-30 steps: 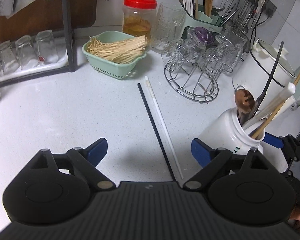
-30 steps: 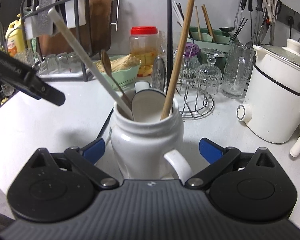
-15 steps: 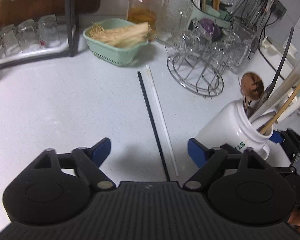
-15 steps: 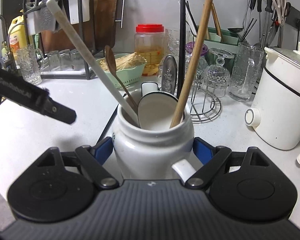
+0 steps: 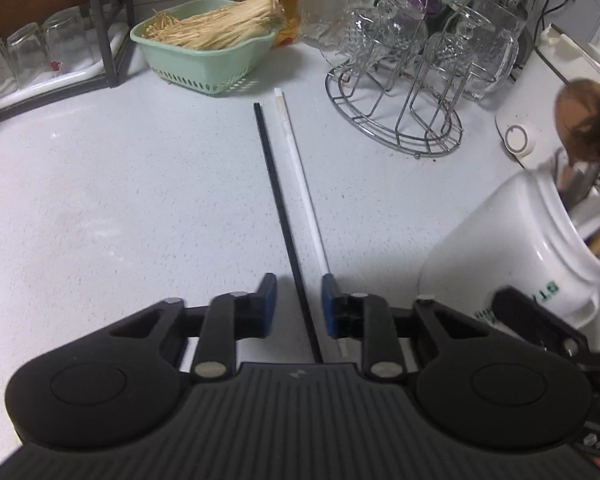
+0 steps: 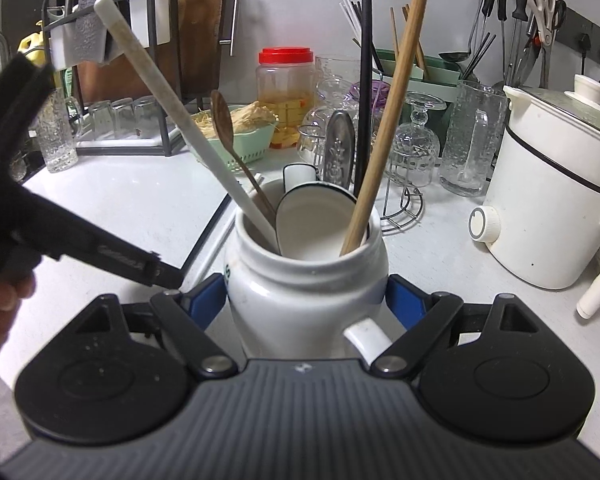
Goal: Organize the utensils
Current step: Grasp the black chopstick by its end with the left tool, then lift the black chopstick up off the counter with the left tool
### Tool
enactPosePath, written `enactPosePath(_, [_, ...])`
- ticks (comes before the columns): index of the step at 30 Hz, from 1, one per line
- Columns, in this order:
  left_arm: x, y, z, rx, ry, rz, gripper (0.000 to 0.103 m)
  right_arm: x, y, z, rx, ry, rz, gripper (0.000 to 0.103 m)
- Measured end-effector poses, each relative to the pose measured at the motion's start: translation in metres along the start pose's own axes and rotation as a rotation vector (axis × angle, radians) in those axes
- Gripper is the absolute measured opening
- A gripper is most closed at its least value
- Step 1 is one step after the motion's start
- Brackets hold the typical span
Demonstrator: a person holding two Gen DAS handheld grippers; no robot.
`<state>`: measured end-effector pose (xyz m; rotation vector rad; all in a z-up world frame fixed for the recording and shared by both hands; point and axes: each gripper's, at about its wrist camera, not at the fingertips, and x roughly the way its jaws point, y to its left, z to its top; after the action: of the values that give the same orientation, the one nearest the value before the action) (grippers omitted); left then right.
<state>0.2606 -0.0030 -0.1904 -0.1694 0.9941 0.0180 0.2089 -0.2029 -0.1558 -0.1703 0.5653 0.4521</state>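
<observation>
A black chopstick (image 5: 278, 208) and a white chopstick (image 5: 300, 178) lie side by side on the white counter. My left gripper (image 5: 299, 300) is low over their near ends, jaws narrowed around them with a gap still showing; the white one's tip is hidden under the right finger. My right gripper (image 6: 306, 298) is shut on the white ceramic jar (image 6: 306, 296), which also shows in the left wrist view (image 5: 512, 248). The jar holds a white chopstick (image 6: 188, 128), a wooden chopstick (image 6: 388, 120), a black chopstick (image 6: 365, 80), a wooden spoon (image 6: 226, 132) and a white ladle (image 6: 316, 220).
A green basket of sticks (image 5: 208, 48), a wire rack of glasses (image 5: 412, 64) and a white cooker (image 6: 556, 184) stand at the back. A dish rack with glasses (image 5: 40, 52) is at the far left. The left gripper's body (image 6: 60, 232) shows beside the jar.
My left gripper has dropped to the counter and narrowed its jaws around the two lying chopsticks. My right gripper has closed on the jar.
</observation>
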Motion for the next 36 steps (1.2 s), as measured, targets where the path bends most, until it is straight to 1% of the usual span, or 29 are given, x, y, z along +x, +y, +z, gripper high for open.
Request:
enactPosePath(1, [0.001,0.000,0.003,-0.010,-0.001,0.004,0.016,-0.001,-0.001,-0.001,0.000,-0.001,0.001,0.089])
enactPosePath(3, [0.003,0.000,0.007,-0.016,0.002,0.007,0.014,-0.002,-0.001,-0.002,-0.005,-0.006,0.001,0.089])
enactPosePath(10, [0.019,-0.003,0.015,-0.001,0.031,0.039,0.014,-0.003,-0.002,-0.004,-0.012,-0.011,0.003,0.089])
enactPosePath(12, [0.020,-0.004,0.016,0.007,0.028,0.047,0.014,-0.002,-0.002,-0.004,-0.013,-0.011,0.002,0.089])
enactPosePath(15, [0.020,-0.005,0.016,-0.002,0.020,0.070,0.006,-0.002,-0.001,-0.005,-0.014,-0.011,0.000,0.089])
enactPosePath(19, [0.017,-0.004,0.013,-0.022,0.023,0.084,0.005,-0.003,-0.001,-0.003,-0.006,-0.005,-0.001,0.089])
enactPosePath(26, [0.002,0.008,-0.005,-0.092,0.026,0.065,0.004,-0.004,0.001,-0.003,-0.006,0.000,-0.008,0.089])
enactPosePath(31, [-0.016,0.017,-0.023,-0.139,0.032,0.067,0.004,-0.005,0.002,-0.004,-0.013,-0.001,-0.004,0.089])
enactPosePath(36, [-0.037,0.023,-0.042,-0.205,0.039,0.045,0.004,-0.007,0.002,-0.006,-0.011,-0.001,-0.005,0.089])
